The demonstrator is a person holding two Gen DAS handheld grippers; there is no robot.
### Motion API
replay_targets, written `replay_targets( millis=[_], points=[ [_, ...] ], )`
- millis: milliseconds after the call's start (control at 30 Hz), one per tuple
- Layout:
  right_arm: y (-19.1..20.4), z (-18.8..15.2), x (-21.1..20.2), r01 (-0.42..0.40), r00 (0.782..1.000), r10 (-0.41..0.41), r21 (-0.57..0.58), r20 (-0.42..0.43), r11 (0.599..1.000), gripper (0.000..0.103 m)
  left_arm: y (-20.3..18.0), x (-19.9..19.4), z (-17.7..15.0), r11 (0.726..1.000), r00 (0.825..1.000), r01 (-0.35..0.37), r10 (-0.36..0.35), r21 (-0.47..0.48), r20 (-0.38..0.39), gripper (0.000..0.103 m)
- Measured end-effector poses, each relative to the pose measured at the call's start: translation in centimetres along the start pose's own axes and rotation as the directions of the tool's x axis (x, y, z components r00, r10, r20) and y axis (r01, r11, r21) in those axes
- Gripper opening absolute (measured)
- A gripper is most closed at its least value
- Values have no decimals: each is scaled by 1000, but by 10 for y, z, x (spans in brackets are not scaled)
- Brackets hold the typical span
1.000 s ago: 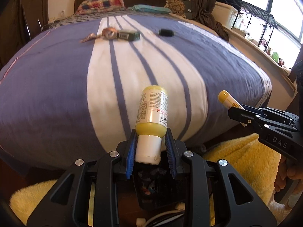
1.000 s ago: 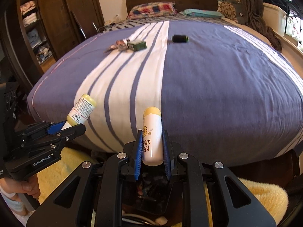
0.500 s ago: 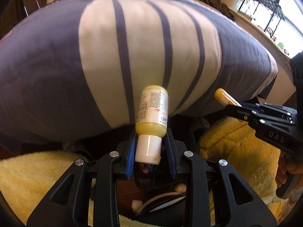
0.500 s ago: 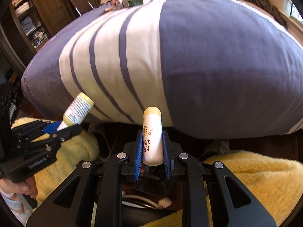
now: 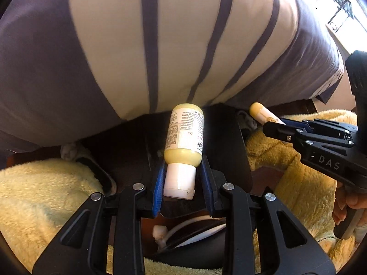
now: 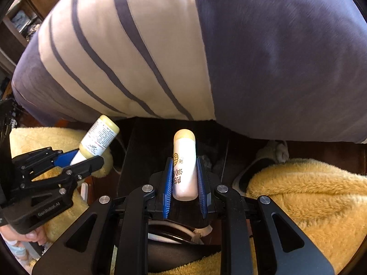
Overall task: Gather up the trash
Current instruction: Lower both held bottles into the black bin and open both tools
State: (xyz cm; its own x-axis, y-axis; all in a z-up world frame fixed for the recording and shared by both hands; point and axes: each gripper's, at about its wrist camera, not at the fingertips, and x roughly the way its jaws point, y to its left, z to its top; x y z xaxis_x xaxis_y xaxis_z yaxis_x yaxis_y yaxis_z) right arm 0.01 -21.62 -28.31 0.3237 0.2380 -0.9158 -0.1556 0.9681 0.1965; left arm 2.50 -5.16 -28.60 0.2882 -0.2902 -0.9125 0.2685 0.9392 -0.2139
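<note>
Left wrist view: the left gripper (image 5: 182,184) is clamped on a yellow bottle (image 5: 184,135), and the right gripper (image 6: 183,183) is clamped on a cream tube (image 6: 184,162).

The yellow bottle sits between the blue pads (image 5: 158,188) by its white cap, its labelled body jutting forward over the dark bin (image 5: 224,142) below the striped bedspread (image 5: 160,34). The cream tube stands lengthwise between the other pads, rounded yellowish tip forward, brown characters and a small emblem printed on its pale side. Yellow fluffy rugs (image 6: 309,194) flank the bin, with a slipper (image 6: 259,167) beside one.
</note>
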Motion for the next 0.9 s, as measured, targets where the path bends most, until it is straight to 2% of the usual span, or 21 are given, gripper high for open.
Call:
replay_targets(
  millis=[167, 367, 400, 467, 500, 567, 633, 767, 800, 900],
  points=[
    [5, 7, 15, -7, 999, 7, -4, -36, 1000, 21, -8, 20, -5, 1000, 998, 8, -6, 29, -70, 28],
    [5, 11, 25, 4, 999, -5, -11, -50, 1000, 22, -3, 32, -5, 1000, 994, 4, -2, 19, -112, 29],
    [4, 12, 26, 5, 999, -6, -9, -52, 1000, 23, -3, 30, -4, 1000, 994, 4, -2, 17, -113, 32],
    [3, 14, 22, 10, 999, -10, -2, -47, 1000, 23, -2, 29, -3, 1000, 994, 2, 0, 12, -106, 44],
    [2, 15, 23, 14, 999, -14, 1, -45, 1000, 24, -1, 29, -3, 1000, 995, -4, 5, 10, -102, 45],
    [0, 17, 20, 18, 999, -18, 8, -35, 1000, 35, 1, 26, -3, 1000, 995, -9, 9, 1, -96, 48],
    [-2, 17, 16, 33, 999, -33, 12, -17, 999, 60, 2, 24, -2, 1000, 996, -13, 12, -5, -92, 51],
    [-7, 20, 5, 65, 997, -66, 20, 31, 998, 76, 7, 14, 1, 999, 998, -18, 17, -27, -58, 69],
    [-10, 20, 2, 71, 997, -71, 23, 41, 997, 84, 9, 9, 2, 999, 999, -21, 20, -32, -46, 70],
    [-15, 22, -8, 97, 992, -100, 38, 74, 995, 92, 12, -3, 5, 999, 999, -34, 34, -39, -7, 82]
  ],
)
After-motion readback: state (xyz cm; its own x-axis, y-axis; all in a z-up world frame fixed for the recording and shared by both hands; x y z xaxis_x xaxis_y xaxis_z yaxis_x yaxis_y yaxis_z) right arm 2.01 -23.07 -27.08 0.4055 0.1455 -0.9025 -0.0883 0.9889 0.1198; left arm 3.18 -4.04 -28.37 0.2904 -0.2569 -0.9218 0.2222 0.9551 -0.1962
